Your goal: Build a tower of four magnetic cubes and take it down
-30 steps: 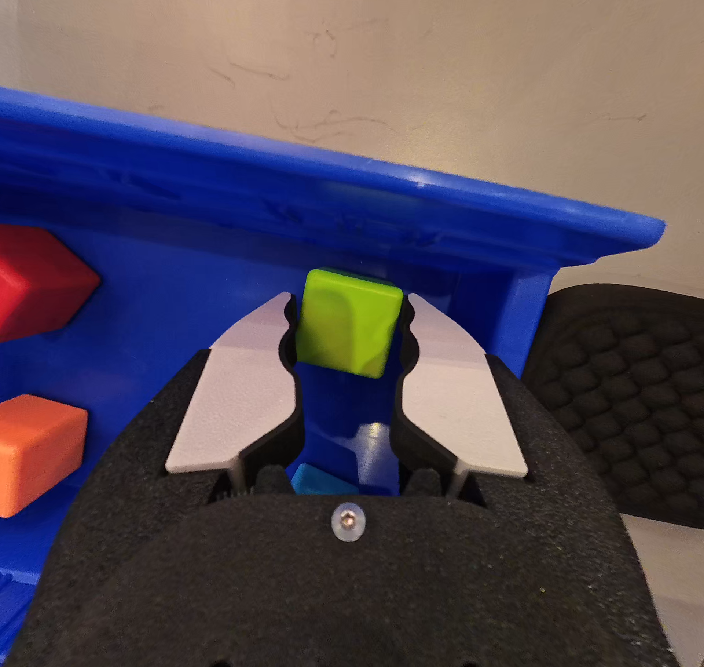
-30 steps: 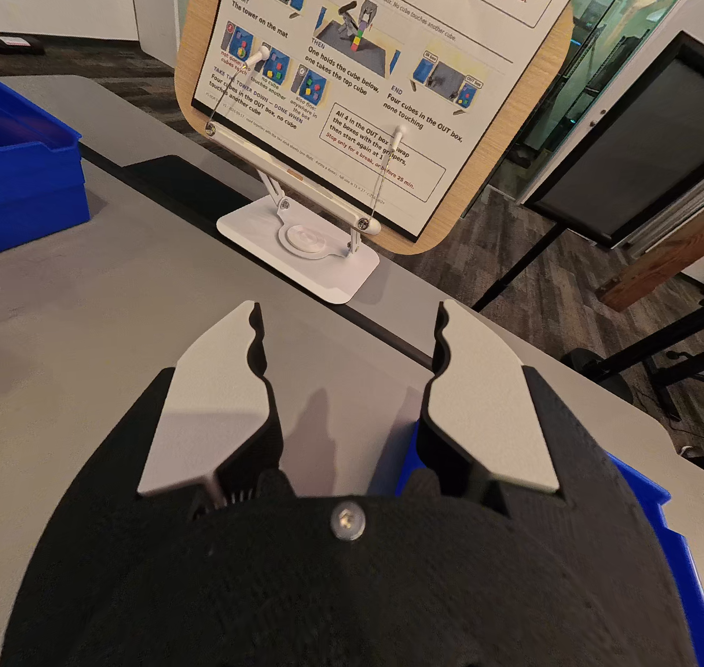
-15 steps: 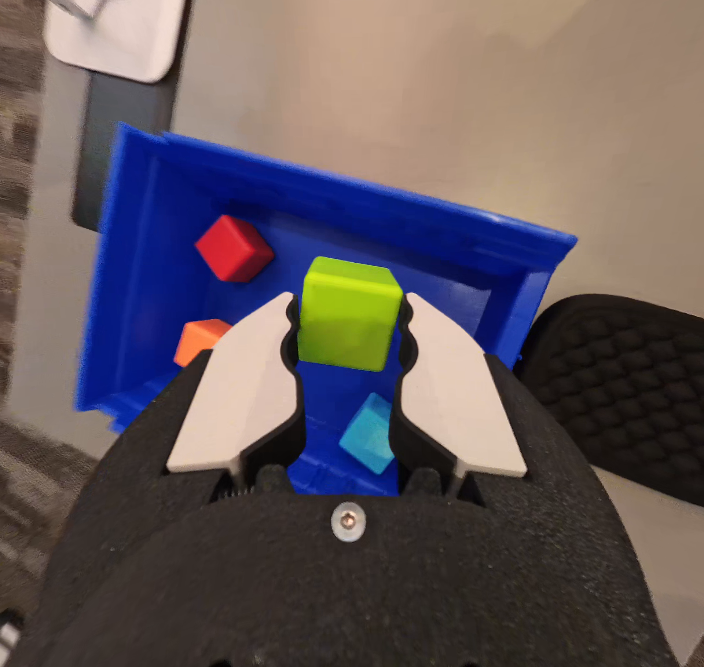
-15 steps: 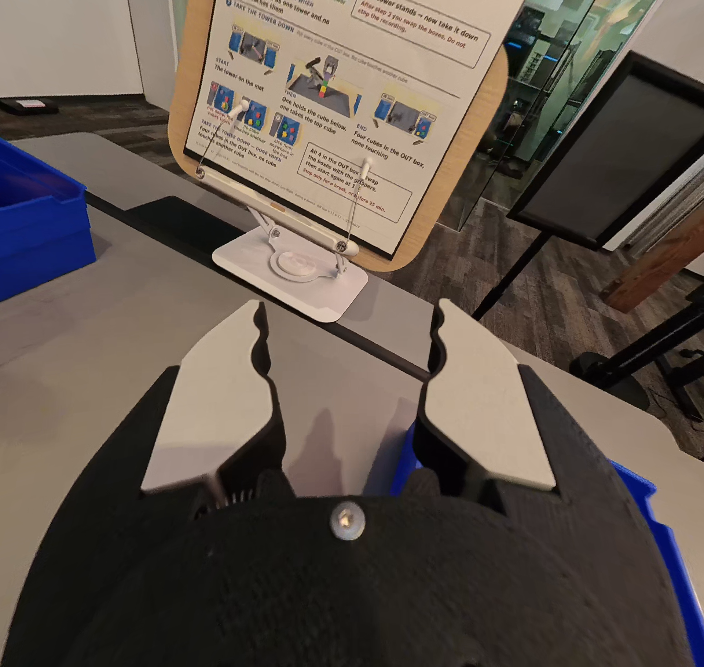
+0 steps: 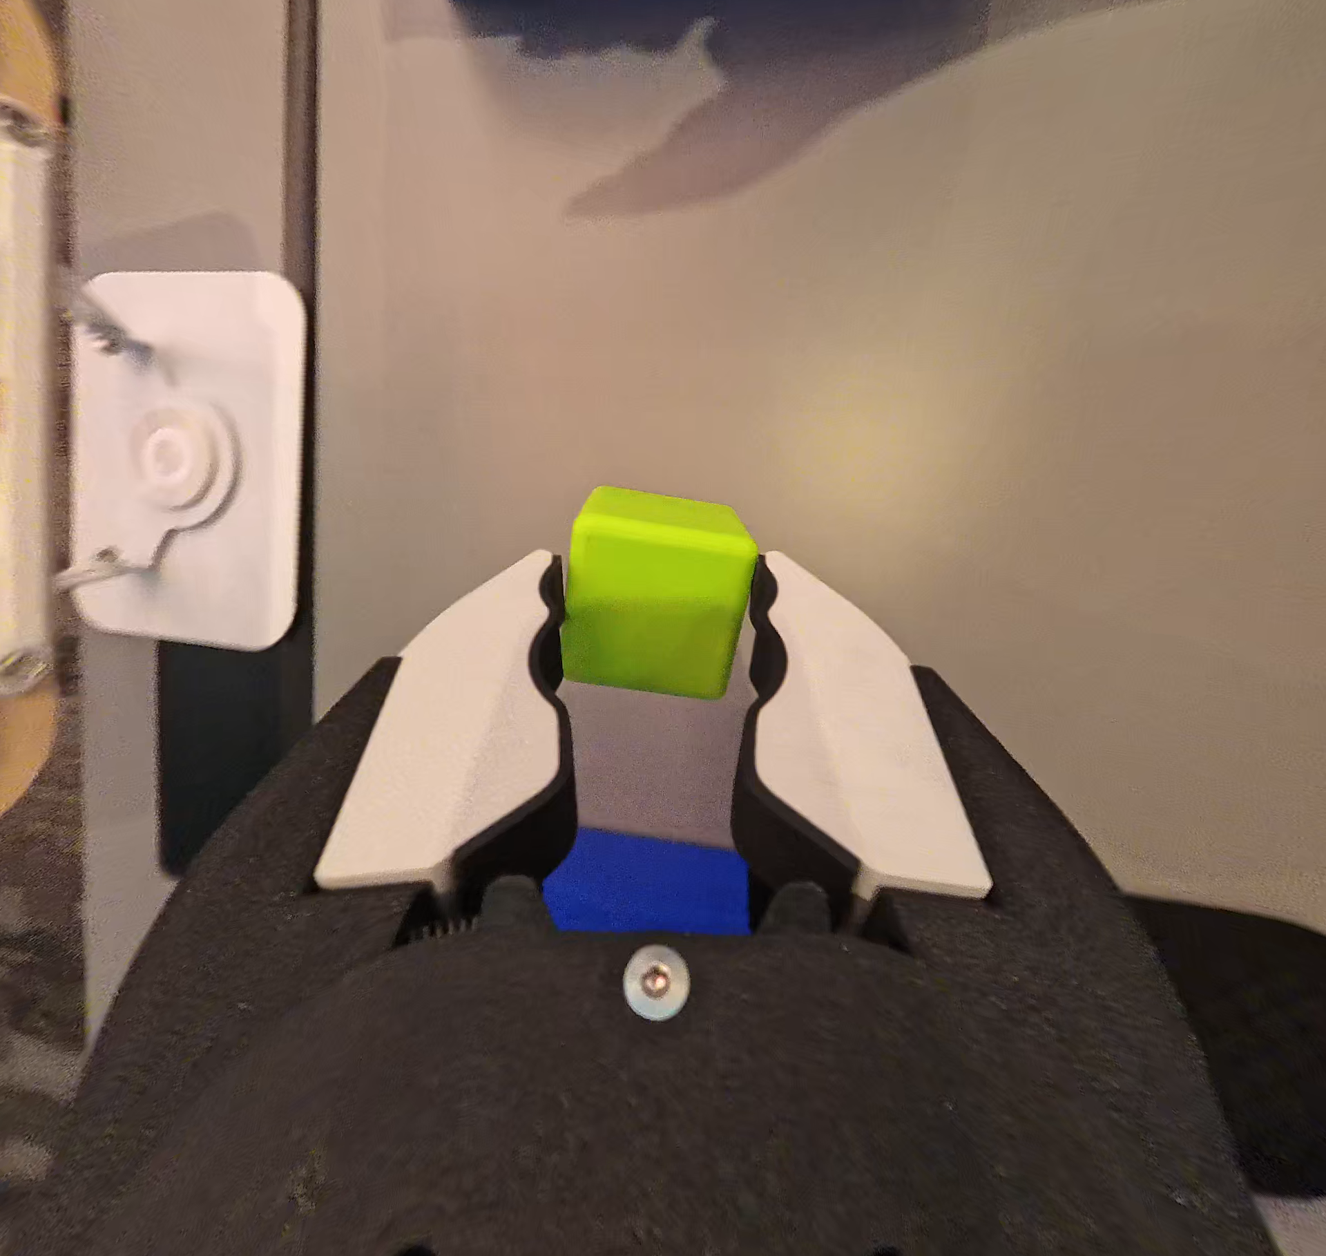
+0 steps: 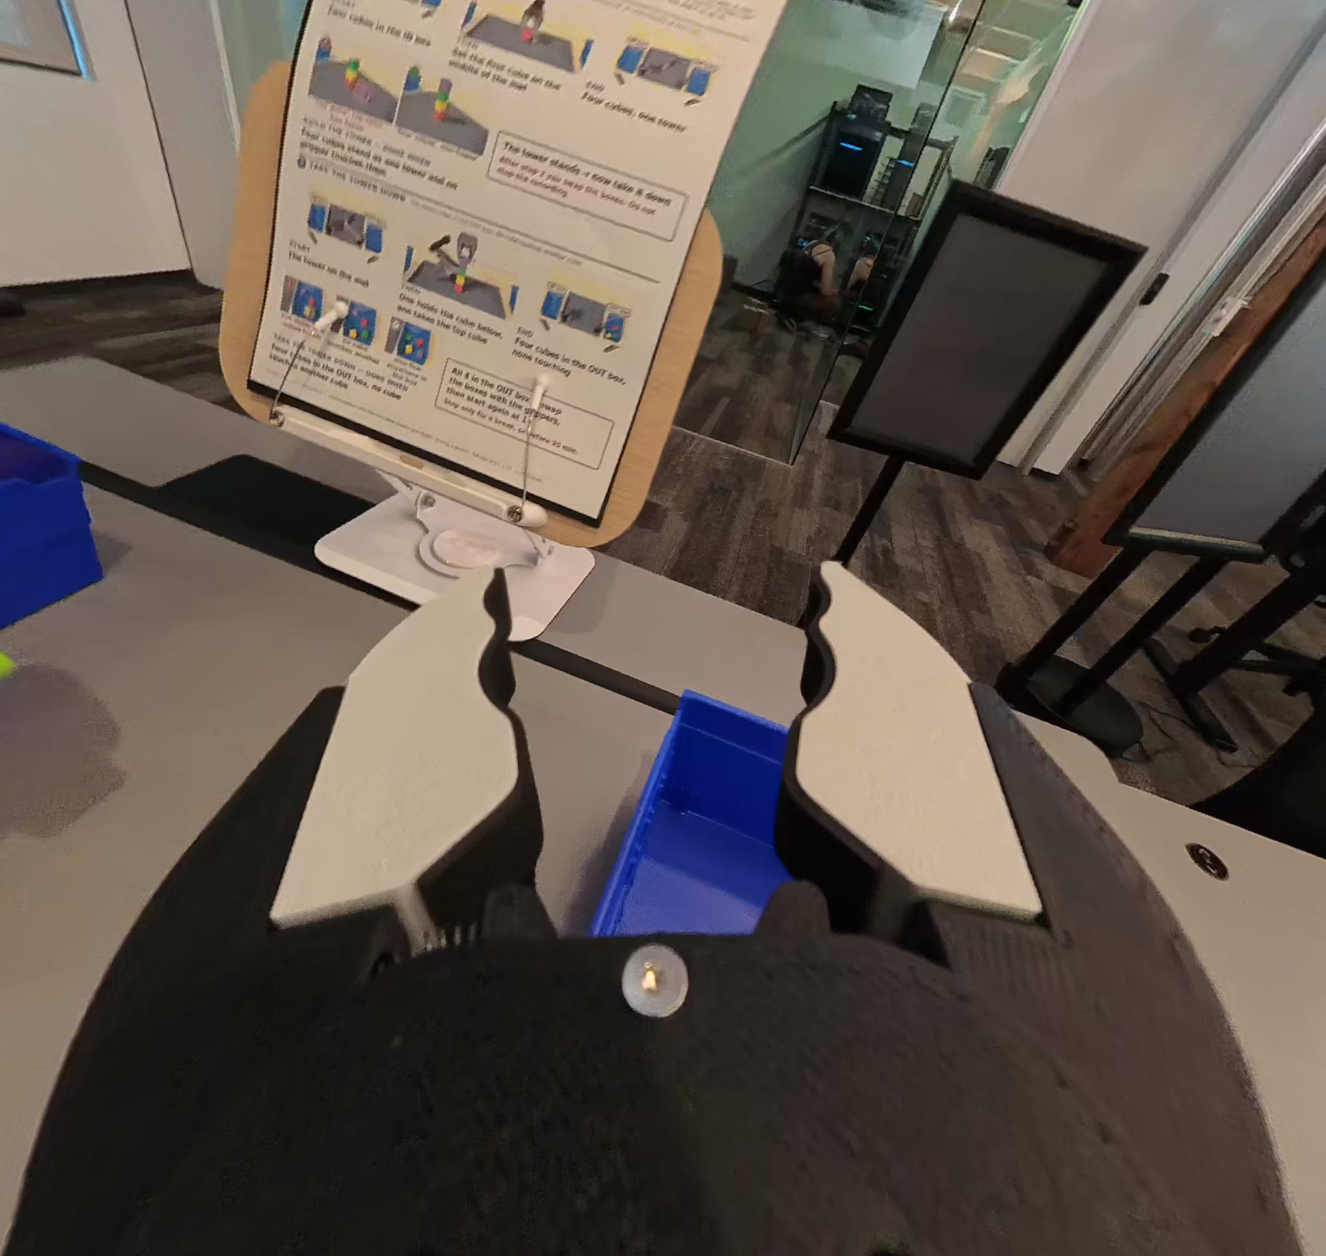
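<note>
Tabletop [image 5: 933,360], grey, lies under everything. Beyond its far edge leans the instruction board [image 6: 495,217]; near the board's white base, right gripper [image 6: 656,611] hangs, jaws apart, over a blue bin [image 6: 710,827]. Left gripper [image 5: 654,568] clamps the lime-green cube [image 5: 654,611] above the tabletop.

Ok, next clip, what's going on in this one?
A person is working with two hand-held tools on a grey table. The left tool is shut on a lime-green cube and holds it in the air above the bare tabletop, with the white base of a document stand off to its left. The right tool is open and empty, poised over a blue bin in which no cubes show. No tower is visible in either view.
</note>
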Demonstrator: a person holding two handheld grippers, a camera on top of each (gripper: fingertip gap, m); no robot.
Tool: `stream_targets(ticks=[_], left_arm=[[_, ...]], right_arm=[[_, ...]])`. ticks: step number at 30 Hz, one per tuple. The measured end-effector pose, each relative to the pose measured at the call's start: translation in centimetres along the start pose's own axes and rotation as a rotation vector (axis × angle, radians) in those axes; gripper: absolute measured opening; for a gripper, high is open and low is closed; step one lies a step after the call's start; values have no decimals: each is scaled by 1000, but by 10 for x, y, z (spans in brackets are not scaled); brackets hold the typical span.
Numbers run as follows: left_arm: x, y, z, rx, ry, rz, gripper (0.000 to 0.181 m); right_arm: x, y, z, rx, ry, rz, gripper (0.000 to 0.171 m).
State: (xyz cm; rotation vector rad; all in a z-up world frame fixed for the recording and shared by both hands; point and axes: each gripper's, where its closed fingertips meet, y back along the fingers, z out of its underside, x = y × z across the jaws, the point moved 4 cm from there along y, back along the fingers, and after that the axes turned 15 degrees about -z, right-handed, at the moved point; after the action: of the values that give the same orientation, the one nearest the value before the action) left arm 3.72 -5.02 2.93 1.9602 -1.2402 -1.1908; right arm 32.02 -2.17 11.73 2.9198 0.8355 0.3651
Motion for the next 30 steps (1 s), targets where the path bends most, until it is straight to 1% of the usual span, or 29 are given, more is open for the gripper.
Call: stream_targets(ticks=[5, 9, 12, 16, 21, 30], left_arm=[[20, -60, -14, -62, -6, 74, 50], [28, -98, -13, -129, 21, 111, 50], [30, -118, -8, -187, 26, 105, 50], [34, -132, -5, -247, 21, 111, 50], [40, -142, -3, -298, -4, 130, 50], [41, -148, -4, -298, -13, 137, 50]], right_arm=[[24, 24, -4, 46, -71, 12, 80], [34, 30, -1, 48, -104, 8, 80], [36, 29, 1, 42, -110, 3, 80], [35, 25, 3, 27, -106, -4, 80], [36, 20, 8, 5, -105, -5, 80], [40, 18, 12, -5, -122, -6, 81]])
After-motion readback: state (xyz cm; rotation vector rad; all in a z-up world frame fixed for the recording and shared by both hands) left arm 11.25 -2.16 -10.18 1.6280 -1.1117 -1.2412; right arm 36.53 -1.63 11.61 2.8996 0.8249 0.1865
